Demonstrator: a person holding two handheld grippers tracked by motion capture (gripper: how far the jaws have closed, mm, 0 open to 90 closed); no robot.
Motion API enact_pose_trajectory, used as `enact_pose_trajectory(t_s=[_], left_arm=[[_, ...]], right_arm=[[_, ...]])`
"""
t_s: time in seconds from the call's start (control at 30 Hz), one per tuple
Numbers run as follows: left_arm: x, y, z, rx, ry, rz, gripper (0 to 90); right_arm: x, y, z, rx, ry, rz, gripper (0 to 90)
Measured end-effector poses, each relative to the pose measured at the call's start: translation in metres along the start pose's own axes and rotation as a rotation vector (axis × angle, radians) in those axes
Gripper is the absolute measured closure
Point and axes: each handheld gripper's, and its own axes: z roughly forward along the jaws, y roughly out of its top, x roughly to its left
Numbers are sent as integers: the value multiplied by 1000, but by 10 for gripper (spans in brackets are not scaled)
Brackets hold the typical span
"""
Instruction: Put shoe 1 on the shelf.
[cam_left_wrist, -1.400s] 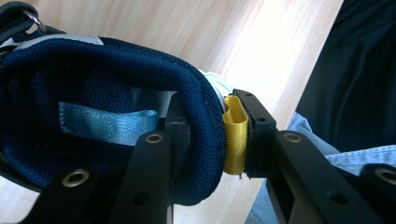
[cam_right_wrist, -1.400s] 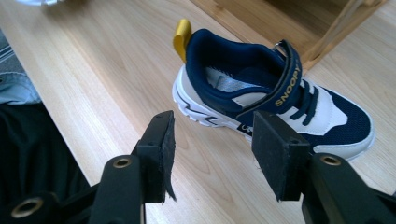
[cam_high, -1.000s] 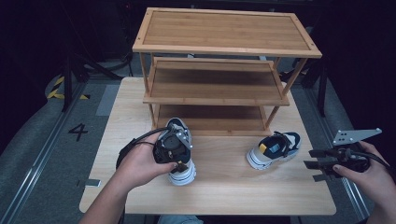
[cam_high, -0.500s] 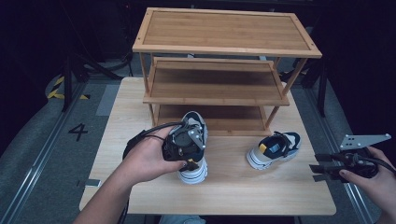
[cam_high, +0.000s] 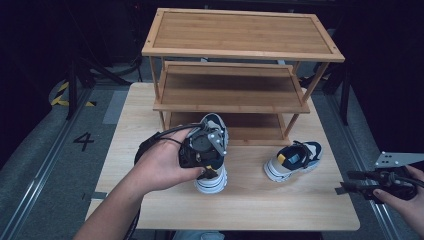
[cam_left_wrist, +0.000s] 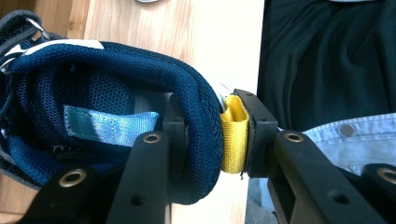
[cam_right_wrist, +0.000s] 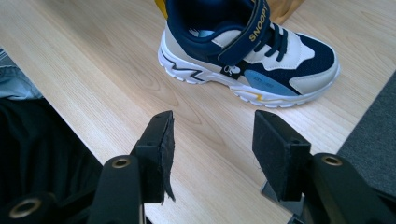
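Step in hand: the left hand-held gripper was clamped on the heel of one shoe, carrying it toward the shoe rack; this looked like the carry stage of shelving the pair.
Where the shoe was: near the middle of the table, just in front of the rack's bottom shelf; whether its sole touched the table could not be told.
Right hand-held gripper: jaws apart, holding nothing, aimed at the second shoe lying on the table nearby.
Next move, as judged: slide the held shoe toe-first onto a shelf, keeping clear of the shelf above.
Left gripper view added: one jaw inside the collar, the other pressing the yellow pull loop.
Right gripper view added: the strap lettering and a free gap between jaws.
High view added: the rack and both shoes together.
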Motion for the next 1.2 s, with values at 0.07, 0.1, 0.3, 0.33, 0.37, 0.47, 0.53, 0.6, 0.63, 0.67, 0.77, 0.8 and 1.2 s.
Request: enact_pose_trajectory(t_s=[0.07,0.1,0.3,0.33,0.37,0.47,0.53,0.6,0.63,0.67,0.77,0.8,1.2], left_arm=[[0,3,-3,6,-3,17,691],[0,5,-7,6,-2,23,691],[-1,13,-17,13,13,38,691],[-1,15,-19,10,13,42,692],[-1,16,-21,14,15,46,692],[-4,23,-26,38,25,49,691],[-5,24,-28,45,28,51,691],[-7,27,-36,47,42,54,691],[-7,27,-36,47,42,54,691],[-7,29,-41,42,53,61,691],[-7,31,-44,41,56,64,691],[-6,33,-45,36,56,65,691],[27,46,-58,3,101,66,686]], right_arm=[[0,-2,-2,3,-7,4,496],[1,-4,-2,2,-8,7,497],[3,-10,-4,11,-15,14,496],[3,-11,-5,9,-17,17,496],[3,-12,-6,11,-20,20,496],[4,-16,-8,17,-30,29,493],[4,-17,-9,15,-30,27,493],[4,-19,-9,21,-34,34,493],[4,-19,-9,21,-34,34,493],[5,-20,-10,23,-34,36,493],[6,-21,-10,26,-35,38,493],[6,-22,-10,25,-35,38,493],[7,-24,-10,29,-35,39,489]])
